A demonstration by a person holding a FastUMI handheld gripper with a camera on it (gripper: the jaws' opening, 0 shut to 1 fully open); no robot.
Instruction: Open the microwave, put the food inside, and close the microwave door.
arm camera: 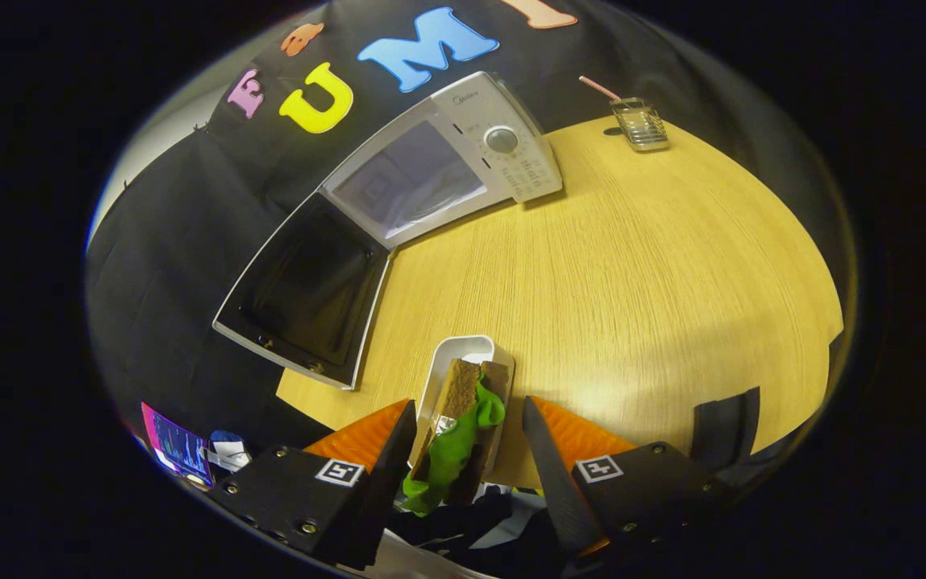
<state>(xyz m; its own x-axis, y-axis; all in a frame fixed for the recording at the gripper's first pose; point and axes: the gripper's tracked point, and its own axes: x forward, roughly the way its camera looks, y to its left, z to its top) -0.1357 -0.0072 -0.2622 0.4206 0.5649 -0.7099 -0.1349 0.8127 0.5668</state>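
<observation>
A white microwave (pixel 503 141) stands at the back of the wooden table (pixel 632 265). Its door (pixel 302 297) is swung wide open to the left, and the pale cavity (pixel 407 181) shows. A white tray (pixel 463 350) carries a brown sandwich (pixel 459 390) with green lettuce (pixel 455 450) hanging out. The tray lies lengthwise between my fingers, over the table's near edge. My gripper (pixel 469 406) is shut on the tray, with a finger against each long side. The microwave is well beyond the fingertips, up and to the left.
A small wire holder (pixel 641 125) with a pink stick stands at the table's far right. The open door overhangs the table's left edge. Below the left finger a lit screen (pixel 178 446) glows. A black strap (pixel 724 426) hangs beside the right finger.
</observation>
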